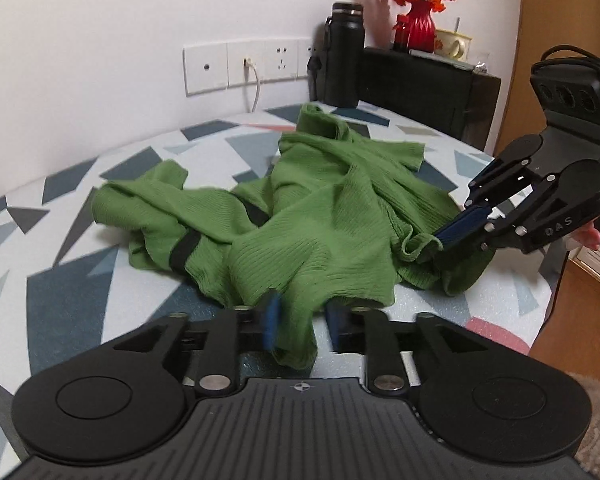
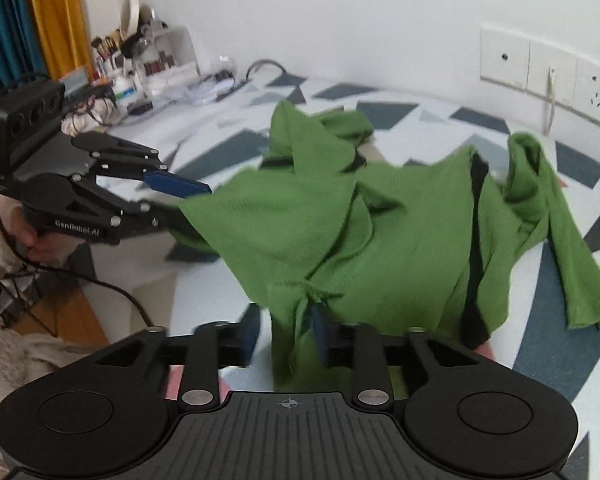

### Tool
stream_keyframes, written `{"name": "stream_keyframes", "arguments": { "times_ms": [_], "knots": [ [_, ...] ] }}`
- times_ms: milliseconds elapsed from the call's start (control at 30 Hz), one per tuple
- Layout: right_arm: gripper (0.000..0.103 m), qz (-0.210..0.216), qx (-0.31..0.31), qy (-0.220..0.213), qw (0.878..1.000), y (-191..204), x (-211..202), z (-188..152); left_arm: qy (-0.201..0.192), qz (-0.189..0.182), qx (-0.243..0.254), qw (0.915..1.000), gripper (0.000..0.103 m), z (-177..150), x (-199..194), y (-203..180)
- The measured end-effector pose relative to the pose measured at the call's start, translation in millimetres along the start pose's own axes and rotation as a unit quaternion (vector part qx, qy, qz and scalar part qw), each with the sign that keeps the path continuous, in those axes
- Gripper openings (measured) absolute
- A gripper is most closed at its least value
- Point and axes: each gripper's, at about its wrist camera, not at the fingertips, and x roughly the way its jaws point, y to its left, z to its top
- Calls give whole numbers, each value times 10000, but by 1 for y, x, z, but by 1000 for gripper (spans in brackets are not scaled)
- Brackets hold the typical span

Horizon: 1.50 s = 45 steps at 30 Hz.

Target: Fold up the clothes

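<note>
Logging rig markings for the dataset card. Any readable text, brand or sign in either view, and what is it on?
"GenRobot.AI": side of the left tongs, right wrist view, slightly blurred.
"DAS": side of the right tongs, left wrist view; the first letter is uncertain.
Crosshair sign, no words: body of each tongs, near the bottom of its own view.
Jars and bottles on the far table: labels too small and blurred to read.

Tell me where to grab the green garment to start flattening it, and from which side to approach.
The green garment lies crumpled, so its middle gives no clean hold. Likely best are its loose outer edges: the left gripper holds the near hem, and the right gripper pinches a rolled edge on the right. Come in low from outside the heap, along the table, then pull apart.
</note>
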Motion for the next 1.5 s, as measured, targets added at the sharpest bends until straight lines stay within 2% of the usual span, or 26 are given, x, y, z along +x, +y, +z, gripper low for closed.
{"name": "stream_keyframes", "arguments": {
  "times_ms": [33,133,200,267,333,467,500,533,567,600,667,700,833,933,1033,1167,1267,1333,1400,1433,1467,1500],
  "knots": [
    [32,-13,-18,-104,9999,0,-8,4,-71,14,17,10000,45,2,-5,2],
    [33,-159,-47,-523,9985,-5,-34,18,-335,72,29,9994,46,11,-19,8],
    [40,-398,-6,-794,9961,-13,-45,27,-569,130,-21,9983,47,18,-29,14],
    [47,-643,130,-885,9939,-25,-41,35,-757,216,-117,9968,50,25,-33,19],
    [48,-868,309,-888,9918,-40,-30,43,-714,196,-184,9971,51,28,-17,19],
    [48,-1051,844,-614,9890,-73,14,53,-280,253,322,9988,51,25,28,-2],
    [46,-1064,971,-523,9882,-81,25,53,-204,269,447,9984,51,22,37,-7],
    [41,-1065,1054,-459,9876,-85,32,51,-99,245,489,9985,46,19,44,-11],
    [20,-1065,1137,-395,9870,-90,38,48,-20,200,473,9987,27,18,47,-13],
    [13,-1009,1204,-453,9865,-92,37,45,5,135,446,9989,20,17,44,-13],
    [9,-929,1274,-647,9854,-93,26,37,42,1,391,9992,12,14,36,-12],
    [6,-905,1275,-781,9846,-92,16,33,61,-66,363,9993,11,13,32,-11],
    [6,-973,1226,-1312,9789,-83,-38,12,111,-268,380,9989,10,8,16,-13],
    [6,-1149,1259,-1387,9756,-80,-63,-6,231,-468,507,9973,10,2,15,-21],
    [6,-1267,1411,-1136,9753,-83,-67,-24,424,-804,562,9943,9,-2,19,-29],
    [6,-1263,1567,-776,9765,-84,-62,-46,368,-850,706,9932,9,-3,22,-35],
    [7,-1327,1498,-538,9783,-78,-54,-52,206,-834,532,9949,13,4,17,-26],
    [13,-1353,1408,-411,9799,-75,-52,-49,126,-868,365,9955,15,10,11,-15],
    [26,-1446,1322,-491,9794,-70,-56,-41,10,-857,225,9961,20,17,4,-4],
    [29,-1471,1251,-602,9793,-68,-60,-36,-111,-762,215,9968,28,20,-2,1],
    [30,-1490,1183,-738,9790,-68,-64,-31,-238,-659,210,9973,41,22,-9,5],
    [33,-1467,1133,-939,9782,-68,-68,-24,-357,-546,222,9976,47,24,-13,9]
  ]
}}
